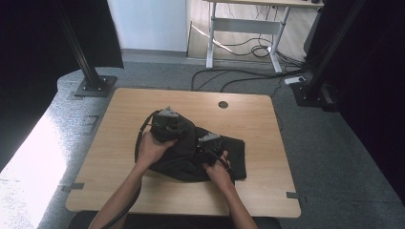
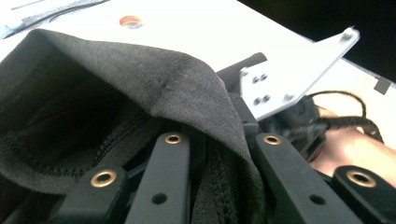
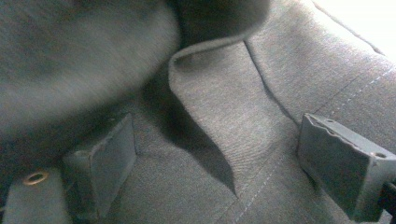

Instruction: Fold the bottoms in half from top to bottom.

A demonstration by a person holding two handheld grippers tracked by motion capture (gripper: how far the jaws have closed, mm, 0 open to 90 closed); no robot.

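A dark, nearly black garment (image 1: 191,155) lies in a crumpled heap near the middle of a light wooden table (image 1: 119,143), a little toward the person's side. There are no containers on the table; the garment and the two hand-held grippers are the things on it. Seen from above, the fabric spreads out flat toward the right, with a squared corner, and bunches up higher toward the left. The person's left hand (image 1: 152,148) holds the left gripper (image 1: 165,125) at the raised left part of the heap. In the left gripper view, its two black jaws are closed on the cloth: a stitched hem (image 2: 212,186) runs down between them, and a fold of soft, finely woven dark grey fabric drapes over and around the jaws. Behind that fold is the grey plate of the other gripper, with the person's other hand beside it. The right hand (image 1: 218,171) holds the right gripper (image 1: 206,145) over the flat middle of the garment. In the right gripper view, its jaws stand wide apart, with the pads (image 3: 341,163) pressed down onto smooth cloth crossed by a seam and a line of stitching (image 3: 261,182), pinching nothing. A small round hole (image 1: 223,104) marks the table's far edge.
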